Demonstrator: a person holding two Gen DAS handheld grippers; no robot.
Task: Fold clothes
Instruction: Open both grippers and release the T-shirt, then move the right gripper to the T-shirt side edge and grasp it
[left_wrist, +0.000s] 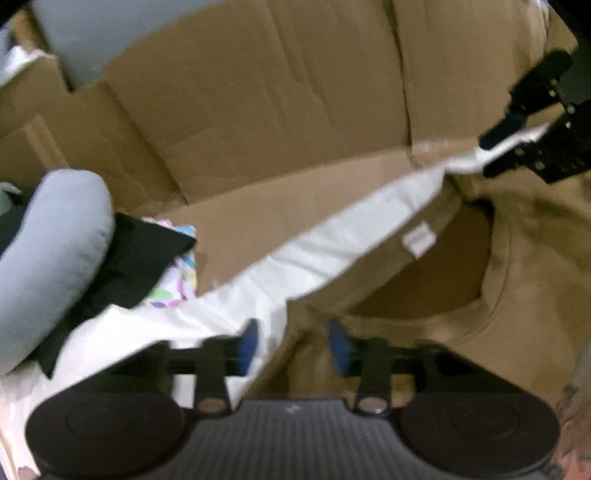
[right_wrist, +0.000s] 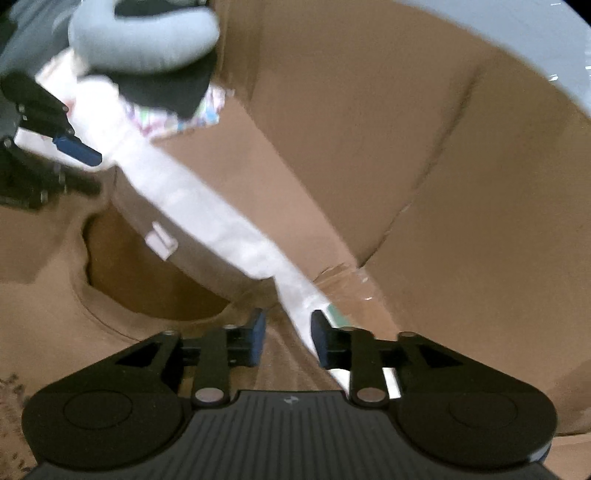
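Tan cloth, a sweatshirt with a ribbed neck opening, is lying spread below the left gripper in the left wrist view, and its shoulder edge is running as a long diagonal from that gripper up and to the right, towards the right gripper. A white sheet is lying alongside that edge on the cardboard beyond. The left jaws are standing partly apart, released, with the shoulder cloth lying in the gap under them; neither blue pad looks to be pressing on it, though blur is making that hard to read. A pale blue cushion and dark fabric are sitting off to the left, apart from the garment.

From the right wrist view the same edge is running the other way: from the right gripper up and left to the left gripper. The neck opening is lying between the two, left of the right jaws. These jaws too are standing partly open and gripping nothing; the tan cloth is lying between the pads, and the white strip is passing just beside the right-hand pad. Each hand is sitting at its own shoulder, so the next pinch seems equally near for both.
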